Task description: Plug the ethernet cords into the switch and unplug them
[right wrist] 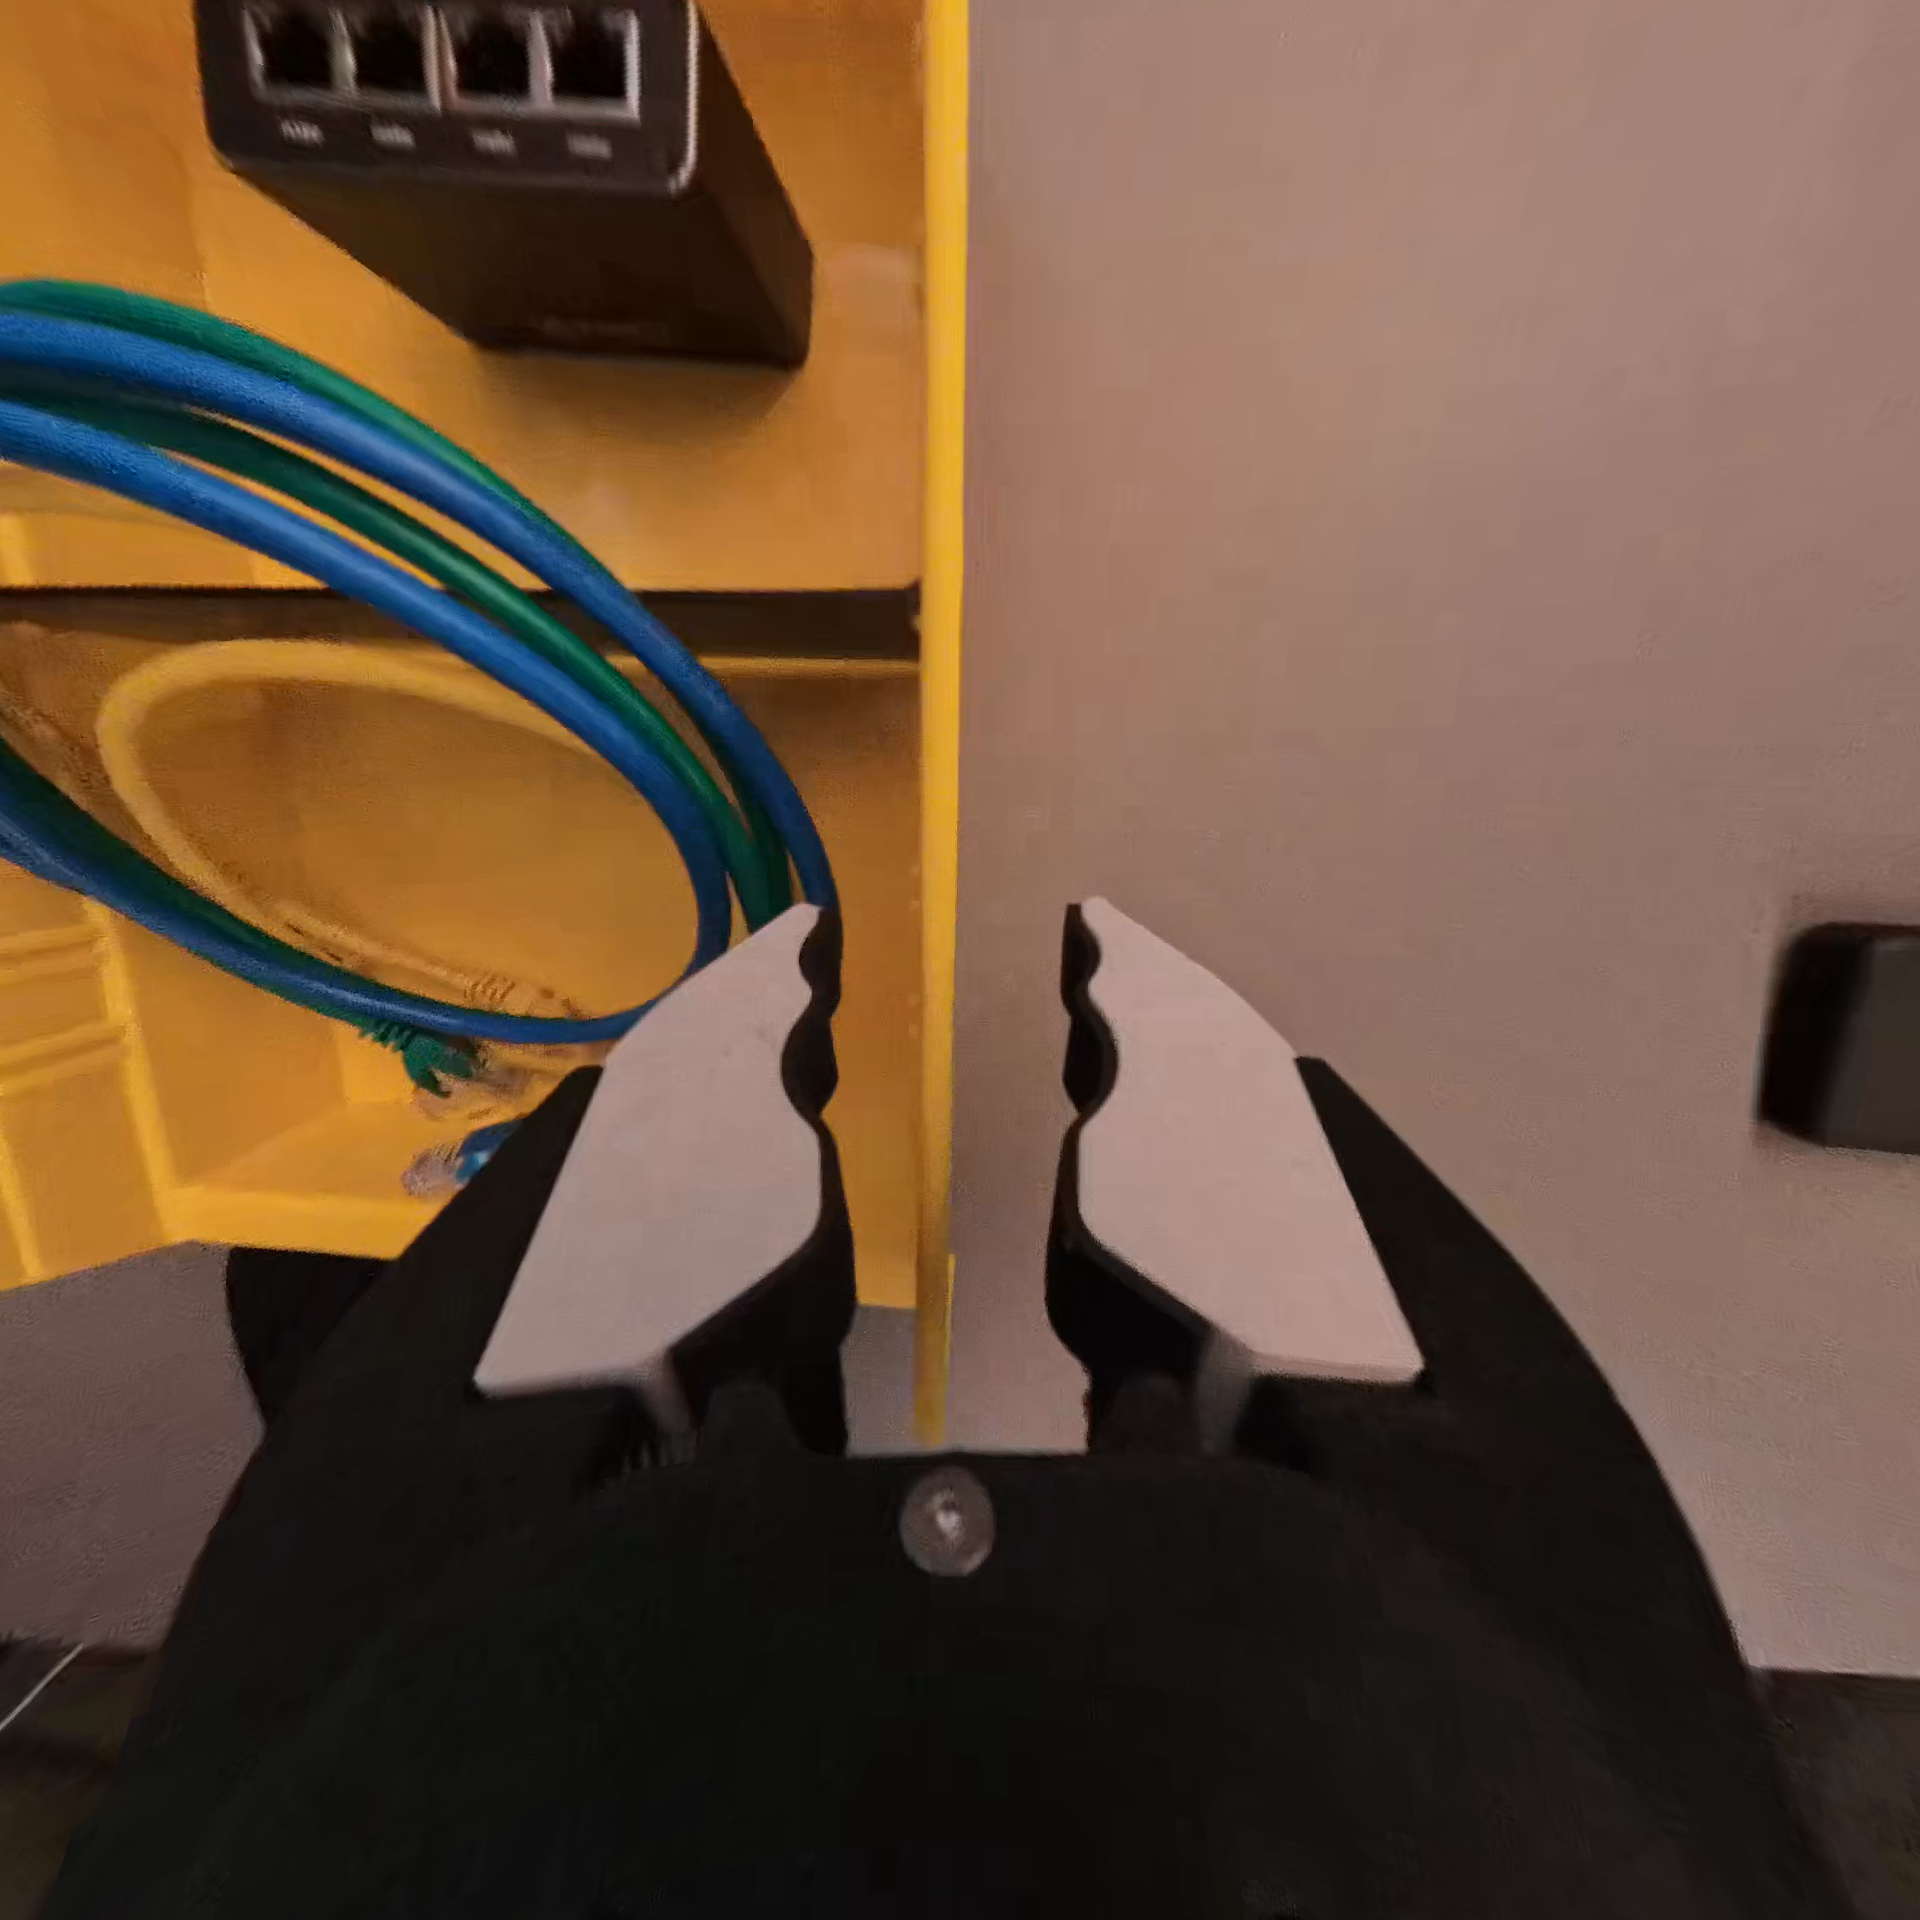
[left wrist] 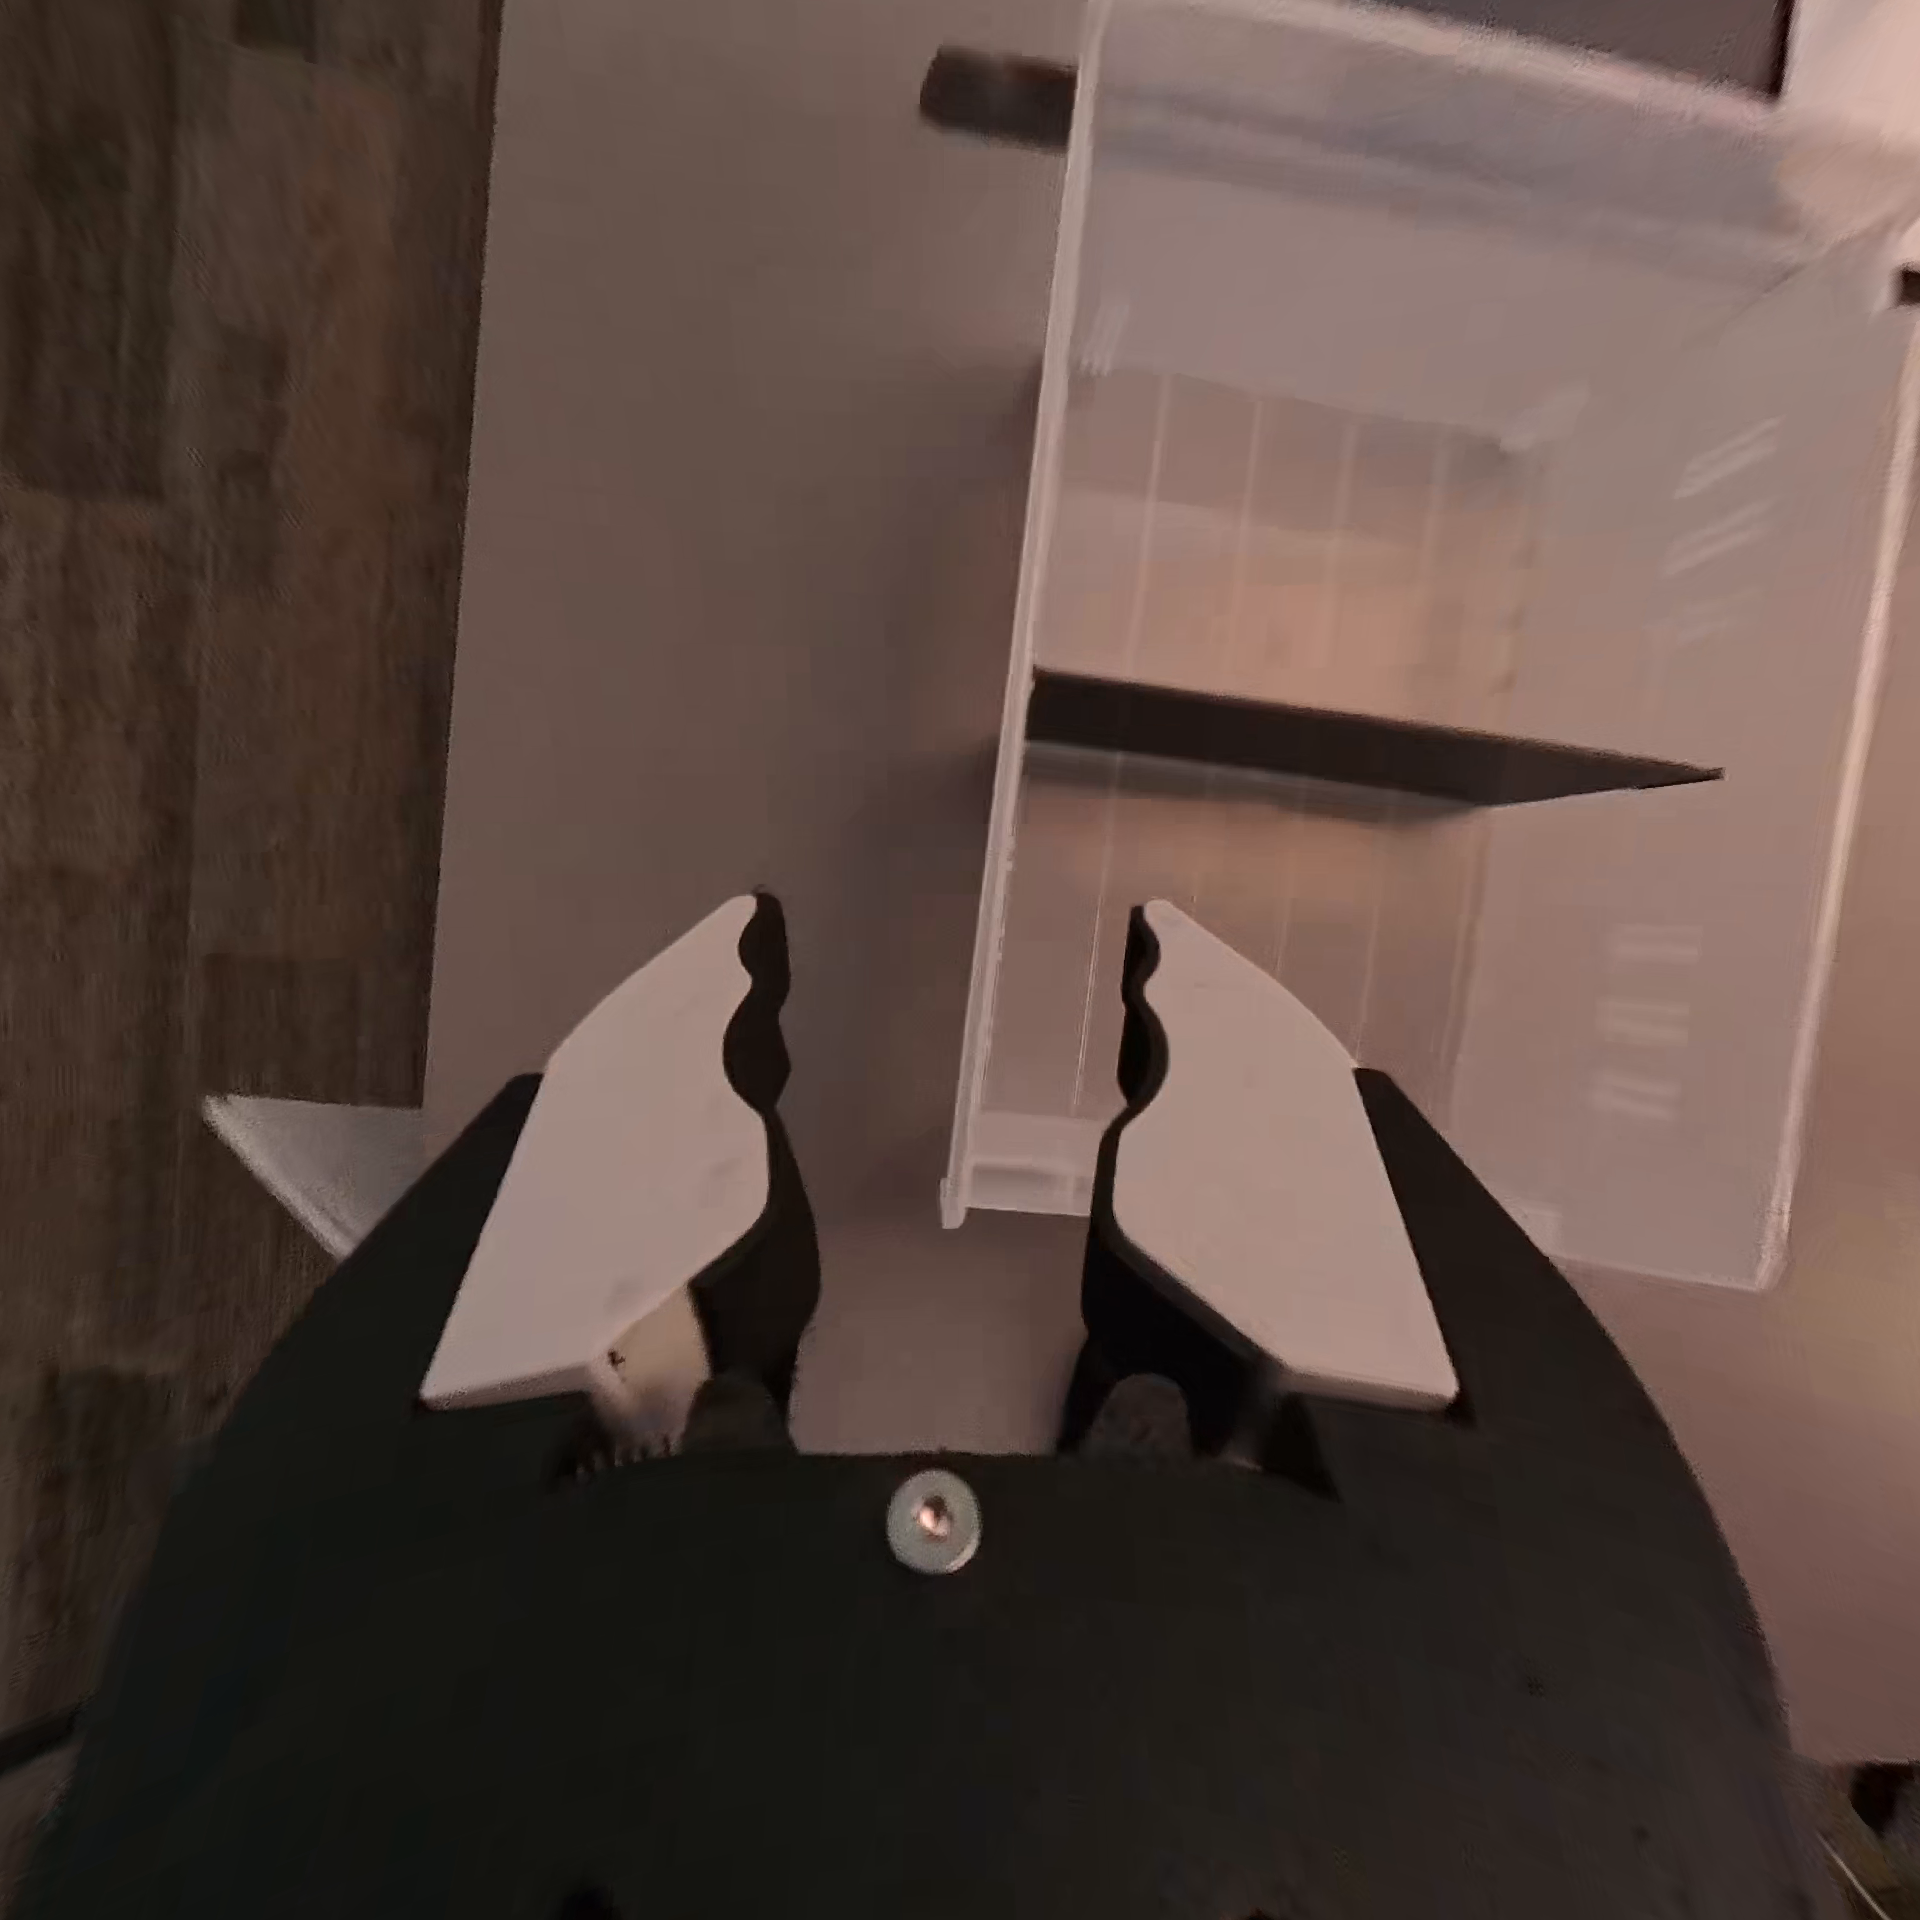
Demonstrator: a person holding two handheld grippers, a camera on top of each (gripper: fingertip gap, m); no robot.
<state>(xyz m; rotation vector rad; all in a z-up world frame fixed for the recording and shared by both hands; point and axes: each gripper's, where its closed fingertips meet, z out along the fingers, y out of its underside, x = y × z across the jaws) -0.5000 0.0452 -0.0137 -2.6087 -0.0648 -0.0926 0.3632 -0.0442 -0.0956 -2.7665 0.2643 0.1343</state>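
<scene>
In the right wrist view a black switch [right wrist: 499, 177] with several empty ports sits at the top left inside a yellow box [right wrist: 940, 520]. Coiled blue cords [right wrist: 436, 613] and a green cord [right wrist: 582, 644] lie below it, their plugs loose: a green plug [right wrist: 416, 1055] and a blue plug [right wrist: 473, 1148] near my left finger. My right gripper [right wrist: 945, 925] is open and empty, straddling the box's yellow right wall. My left gripper [left wrist: 956, 909] is open and empty over a white surface, beside a clear acrylic box [left wrist: 1351, 727]. No cord or switch shows in the left wrist view.
A black strip [left wrist: 1351, 748] lies across the clear box. Wooden floor [left wrist: 208, 623] runs along the left of the white table [left wrist: 727, 520]. A dark block [right wrist: 1844, 1039] sits at the right edge on the white table [right wrist: 1455, 520]. A black bar [right wrist: 810, 618] crosses the yellow box. My hands' fingertips stand some 85 cm from each other. The black switch [right wrist: 499, 177] is about 12 cm from my right fingertips.
</scene>
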